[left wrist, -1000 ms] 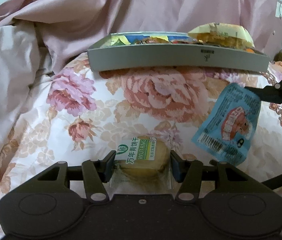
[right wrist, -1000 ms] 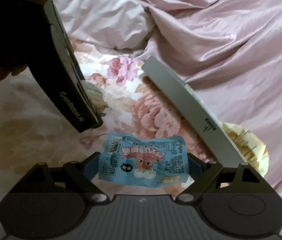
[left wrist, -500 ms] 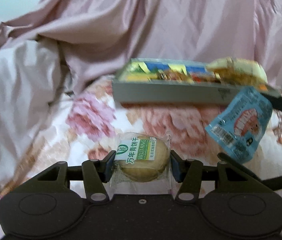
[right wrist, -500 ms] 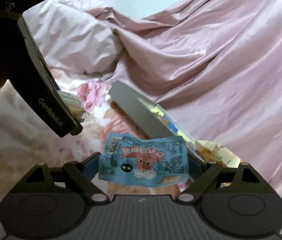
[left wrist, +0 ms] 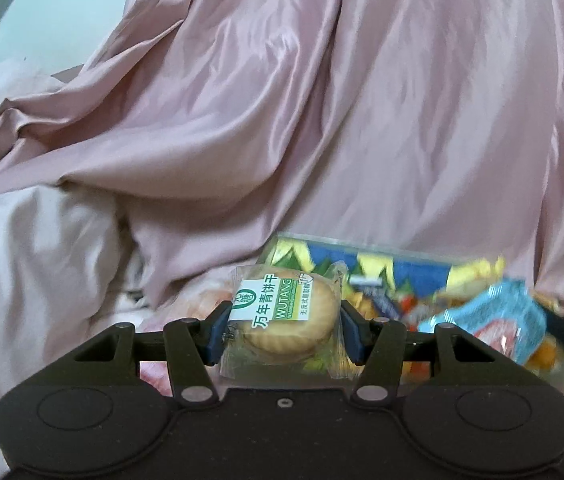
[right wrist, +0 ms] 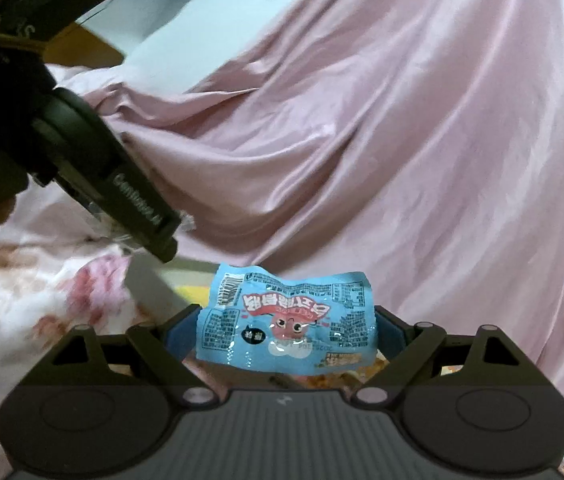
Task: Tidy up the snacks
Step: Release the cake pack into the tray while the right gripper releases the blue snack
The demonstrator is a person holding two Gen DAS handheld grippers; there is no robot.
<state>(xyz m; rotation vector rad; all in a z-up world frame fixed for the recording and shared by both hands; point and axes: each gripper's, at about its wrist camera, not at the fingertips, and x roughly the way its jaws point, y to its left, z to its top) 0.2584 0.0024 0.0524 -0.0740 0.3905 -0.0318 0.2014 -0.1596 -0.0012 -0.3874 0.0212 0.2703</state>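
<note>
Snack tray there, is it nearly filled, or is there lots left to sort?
The tray already holds several colourful packets. In hand: the left gripper clamps a wrapped round biscuit, the right gripper a blue snack packet, both raised by the tray and not yet released. Dropping those two in is what remains; other loose snacks aren't visible.

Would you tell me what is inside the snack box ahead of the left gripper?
The snack box holds colourful wrapped snacks, blurred. The held biscuit packet and blue packet cover its near part.
</note>
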